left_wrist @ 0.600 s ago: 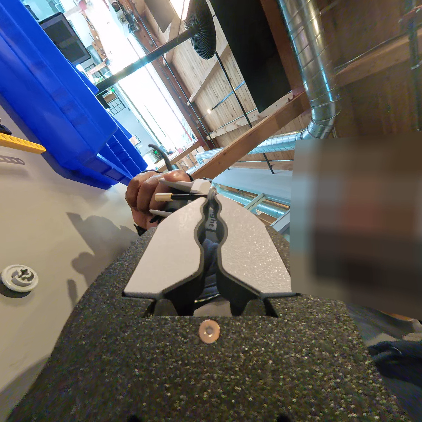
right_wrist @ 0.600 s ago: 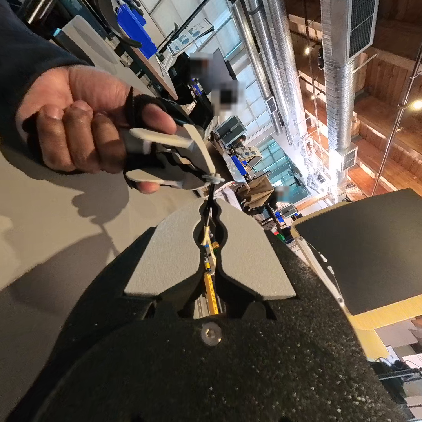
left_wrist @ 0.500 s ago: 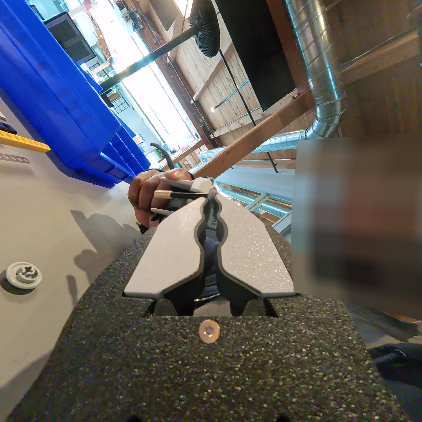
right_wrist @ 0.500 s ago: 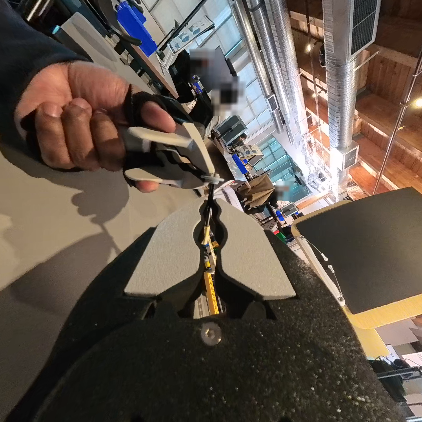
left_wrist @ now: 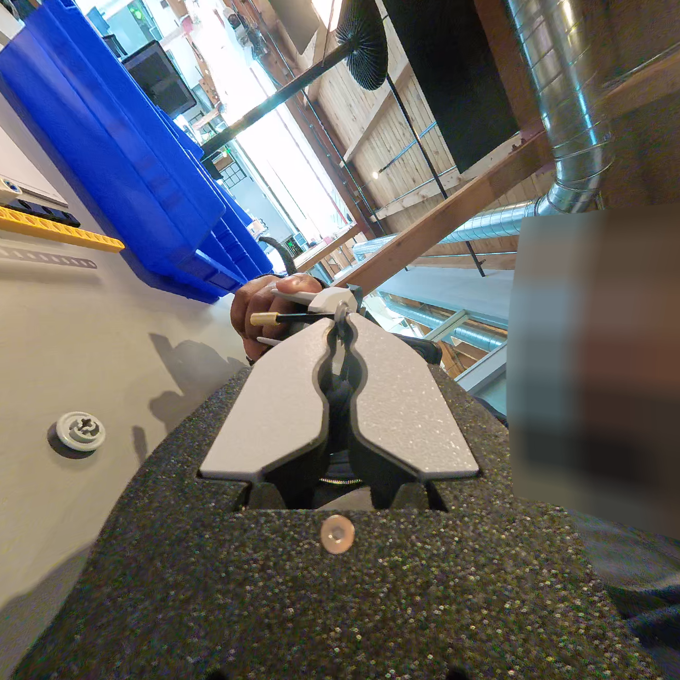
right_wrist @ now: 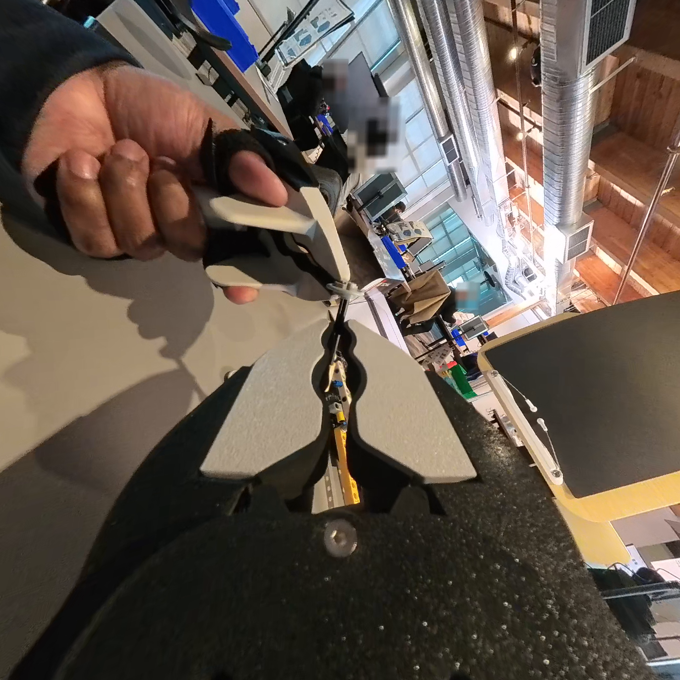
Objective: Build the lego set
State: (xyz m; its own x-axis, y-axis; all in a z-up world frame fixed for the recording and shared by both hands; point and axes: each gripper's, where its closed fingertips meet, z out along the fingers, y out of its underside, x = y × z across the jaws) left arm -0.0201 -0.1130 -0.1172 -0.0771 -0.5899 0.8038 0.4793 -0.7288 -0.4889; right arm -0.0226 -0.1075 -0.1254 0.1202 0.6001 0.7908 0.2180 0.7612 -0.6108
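Note:
My left gripper (left_wrist: 340, 323) is shut on a small grey pulley wheel (left_wrist: 340, 313), held off the table. My right gripper (right_wrist: 339, 325) is shut on a thin black axle (right_wrist: 342, 311) with a tan end (left_wrist: 262, 318). The axle's tip sits in the wheel's (right_wrist: 344, 289) centre hole. The two grippers meet tip to tip at a right angle. The left gripper (right_wrist: 342, 285) shows in the right wrist view, held by a hand (right_wrist: 121, 184). The right gripper (left_wrist: 331, 312) and its hand show in the left wrist view.
A second grey pulley wheel (left_wrist: 81, 430) lies on the grey table (left_wrist: 92, 349). A yellow beam (left_wrist: 59, 228) and a grey beam (left_wrist: 48, 257) lie at the far left by blue bins (left_wrist: 128, 165). The yellow beam (right_wrist: 344, 460) shows through the right finger gap. My two grippers' fingertips are within a few centimetres of each other.
The left wrist view has swung a little, so the table parts sit further right in it. Both grips are unchanged and the wheel stays on the axle tip.

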